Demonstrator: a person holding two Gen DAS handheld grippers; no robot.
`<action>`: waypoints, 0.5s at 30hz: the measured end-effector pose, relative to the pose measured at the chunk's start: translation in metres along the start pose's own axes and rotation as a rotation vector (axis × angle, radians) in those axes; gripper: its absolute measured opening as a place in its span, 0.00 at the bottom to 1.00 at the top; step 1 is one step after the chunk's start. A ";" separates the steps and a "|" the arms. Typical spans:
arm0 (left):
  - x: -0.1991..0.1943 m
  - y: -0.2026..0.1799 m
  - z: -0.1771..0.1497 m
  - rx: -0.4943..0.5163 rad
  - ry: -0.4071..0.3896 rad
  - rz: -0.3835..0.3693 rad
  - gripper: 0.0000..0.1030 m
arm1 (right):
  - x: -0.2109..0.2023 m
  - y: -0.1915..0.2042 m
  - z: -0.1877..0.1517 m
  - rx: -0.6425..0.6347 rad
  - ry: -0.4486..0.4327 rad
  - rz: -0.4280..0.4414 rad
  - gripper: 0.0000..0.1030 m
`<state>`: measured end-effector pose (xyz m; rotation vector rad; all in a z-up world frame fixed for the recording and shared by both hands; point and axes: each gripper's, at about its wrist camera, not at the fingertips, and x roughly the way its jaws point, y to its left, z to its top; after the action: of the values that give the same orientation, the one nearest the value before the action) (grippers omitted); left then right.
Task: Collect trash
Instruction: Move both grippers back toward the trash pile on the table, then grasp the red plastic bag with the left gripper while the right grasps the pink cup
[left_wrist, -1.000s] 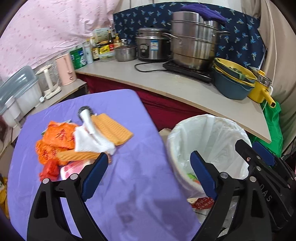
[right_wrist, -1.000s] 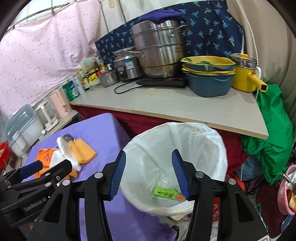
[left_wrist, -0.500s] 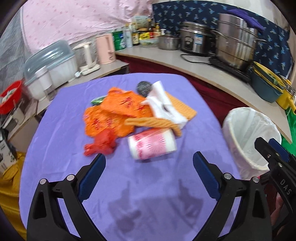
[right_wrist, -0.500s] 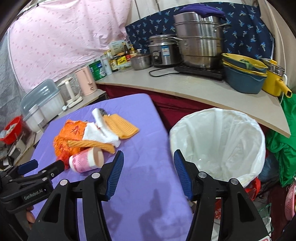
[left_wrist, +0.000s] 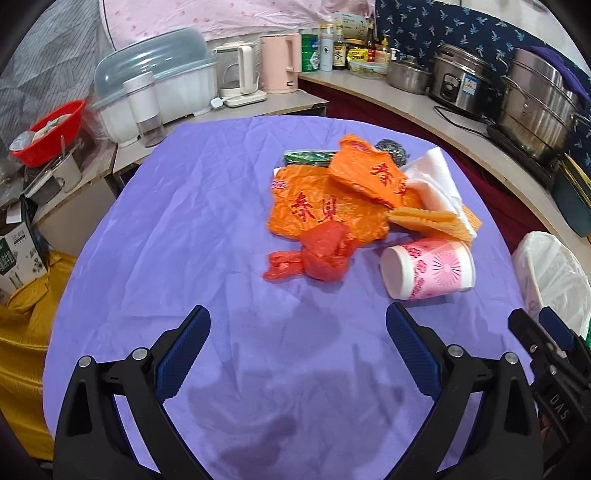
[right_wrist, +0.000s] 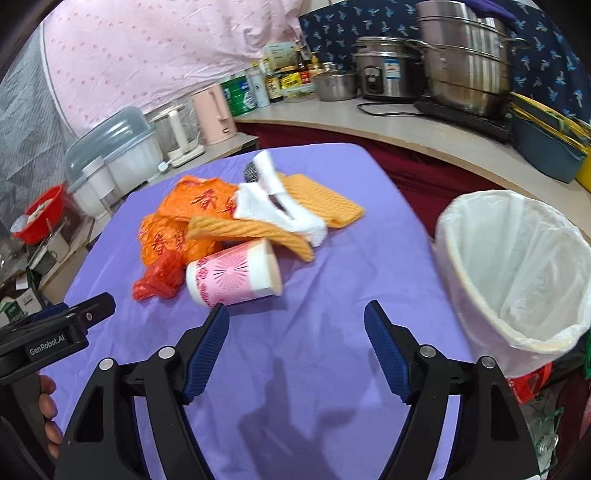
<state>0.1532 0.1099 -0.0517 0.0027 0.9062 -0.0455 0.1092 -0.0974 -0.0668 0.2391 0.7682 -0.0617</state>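
A heap of trash lies on the purple table (left_wrist: 207, 229): orange plastic bags (left_wrist: 325, 210), a crumpled red bag (left_wrist: 325, 254), white tissue (left_wrist: 436, 184), a yellow waffle cloth (right_wrist: 321, 201) and a pink paper cup (left_wrist: 428, 267) on its side. My left gripper (left_wrist: 297, 343) is open over bare cloth, short of the red bag. My right gripper (right_wrist: 295, 343) has its jaws opening, nothing between them, with the pink cup (right_wrist: 232, 275) just beyond its left finger. The bin with a white liner (right_wrist: 517, 266) stands at the table's right edge.
A curved counter (right_wrist: 424, 125) behind holds steel pots (right_wrist: 461, 59), a rice cooker, bottles and a pink kettle (left_wrist: 279, 62). A dish rack with a clear lid (left_wrist: 155, 85) and a red basin (left_wrist: 48, 129) sit at the left. A hand (right_wrist: 48, 413) grips the left tool.
Both grippers swung left from over the bin to over the purple table and sank a little. The trash heap now lies ahead of both. The right jaws have spread wider.
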 end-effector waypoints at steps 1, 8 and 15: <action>0.003 0.003 0.001 -0.003 0.002 -0.001 0.89 | 0.005 0.006 0.001 -0.012 0.000 0.005 0.75; 0.030 0.004 0.020 -0.001 0.031 -0.037 0.92 | 0.036 0.034 0.008 -0.066 0.007 0.020 0.80; 0.072 -0.011 0.040 0.013 0.096 -0.070 0.92 | 0.056 0.042 0.012 -0.083 0.023 0.014 0.81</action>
<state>0.2284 0.0956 -0.0837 -0.0147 1.0023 -0.1169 0.1636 -0.0573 -0.0896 0.1661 0.7899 -0.0141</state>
